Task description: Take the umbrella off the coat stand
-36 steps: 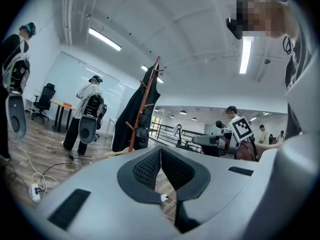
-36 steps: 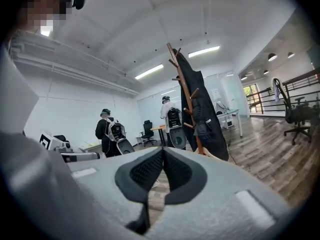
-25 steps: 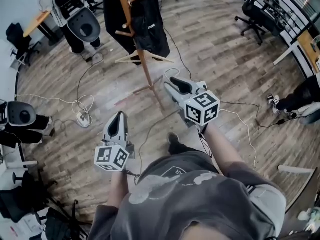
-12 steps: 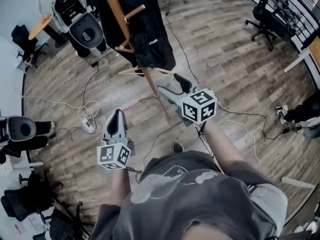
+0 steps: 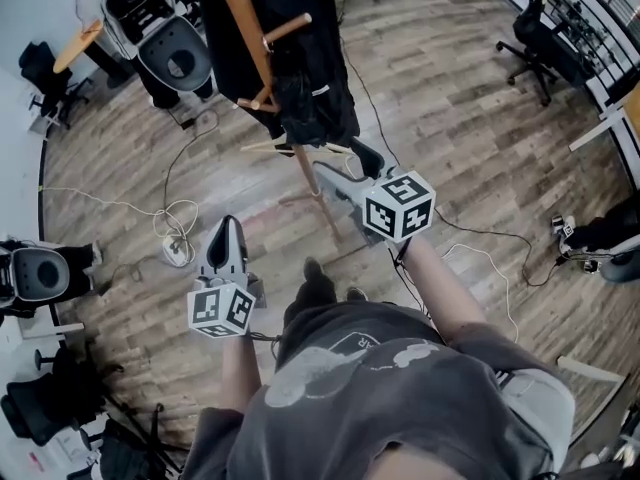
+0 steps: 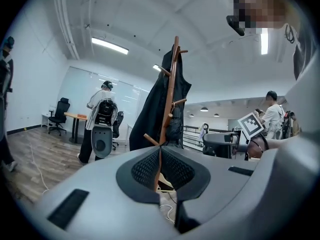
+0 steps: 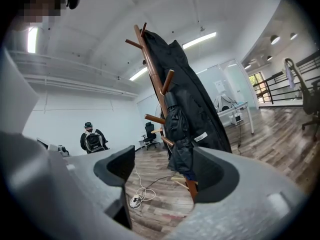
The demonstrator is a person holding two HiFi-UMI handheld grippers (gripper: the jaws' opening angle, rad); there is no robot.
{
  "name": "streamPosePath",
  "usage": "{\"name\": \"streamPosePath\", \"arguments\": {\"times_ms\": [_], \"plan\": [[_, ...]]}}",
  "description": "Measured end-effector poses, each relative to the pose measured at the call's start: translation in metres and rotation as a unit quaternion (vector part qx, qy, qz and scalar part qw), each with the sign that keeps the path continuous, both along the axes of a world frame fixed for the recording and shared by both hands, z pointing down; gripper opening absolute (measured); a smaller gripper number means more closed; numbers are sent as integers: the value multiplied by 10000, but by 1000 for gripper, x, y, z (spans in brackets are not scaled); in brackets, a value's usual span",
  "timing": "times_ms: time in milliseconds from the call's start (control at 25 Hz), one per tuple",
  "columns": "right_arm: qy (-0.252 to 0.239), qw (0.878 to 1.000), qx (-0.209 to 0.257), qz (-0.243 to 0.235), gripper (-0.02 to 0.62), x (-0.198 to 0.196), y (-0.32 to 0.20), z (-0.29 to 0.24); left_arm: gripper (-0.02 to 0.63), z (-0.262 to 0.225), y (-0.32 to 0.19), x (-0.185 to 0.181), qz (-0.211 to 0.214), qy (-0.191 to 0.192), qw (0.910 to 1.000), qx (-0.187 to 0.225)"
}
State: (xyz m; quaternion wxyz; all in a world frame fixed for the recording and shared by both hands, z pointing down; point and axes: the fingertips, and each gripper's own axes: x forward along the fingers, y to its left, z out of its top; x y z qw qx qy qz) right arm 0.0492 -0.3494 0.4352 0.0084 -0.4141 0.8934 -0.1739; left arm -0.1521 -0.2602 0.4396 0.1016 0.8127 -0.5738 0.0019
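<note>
The wooden coat stand (image 5: pixel 262 63) rises ahead of me, with a black coat (image 5: pixel 320 28) draped over it. In the right gripper view a folded black umbrella (image 7: pixel 179 134) hangs from a peg on the stand (image 7: pixel 151 64), beside the coat (image 7: pixel 200 99). My right gripper (image 5: pixel 345 165) points at the stand a short way off. Its jaws (image 7: pixel 167 176) stand wide open with nothing between them, and the umbrella shows through the gap. My left gripper (image 5: pixel 227 226) is lower left, further from the stand. Its pads (image 6: pixel 160 166) meet with nothing held.
Cables and a power strip (image 5: pixel 178 251) lie on the wooden floor left of the stand. A wooden hanger (image 5: pixel 290 148) sits by its base. A person with a backpack (image 6: pixel 102 114) stands at the back left, and office chairs (image 5: pixel 530 38) are at the right.
Both grippers have come closer to the coat stand. The right gripper's jaws have spread from nearly together to wide open. The left gripper has stayed shut.
</note>
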Motion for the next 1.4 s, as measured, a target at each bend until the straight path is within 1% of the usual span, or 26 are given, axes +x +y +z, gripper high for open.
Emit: {"name": "streamPosePath", "arguments": {"times_ms": [160, 360, 600, 720, 920, 1040, 1280, 1400], "plan": [[81, 9999, 45, 99, 360, -12, -30, -7, 9, 2, -38, -11, 180, 158, 9997, -29], [245, 9995, 27, 200, 362, -27, -71, -8, 9, 0, -82, -18, 483, 233, 9986, -37], [366, 9990, 86, 231, 362, -40, -106, -5, 9, -6, -123, -20, 842, 164, 9963, 7], [425, 9988, 139, 203, 362, -45, -120, -6, 9, -8, -138, -21, 952, 165, 9953, -30], [536, 9984, 200, 16, 362, -57, -134, -5, 9, -4, -156, -29, 993, 247, 9947, -138], [707, 9971, 279, -75, 362, -65, -140, -1, 9, -1, -163, -35, 982, 280, 9946, -158], [879, 9955, 336, -111, 362, -74, -156, 6, 9, 1, -178, -51, 937, 299, 9950, -172], [1094, 9932, 356, -203, 362, -80, -161, 14, 9, 4, -181, -60, 870, 330, 9954, -215]]}}
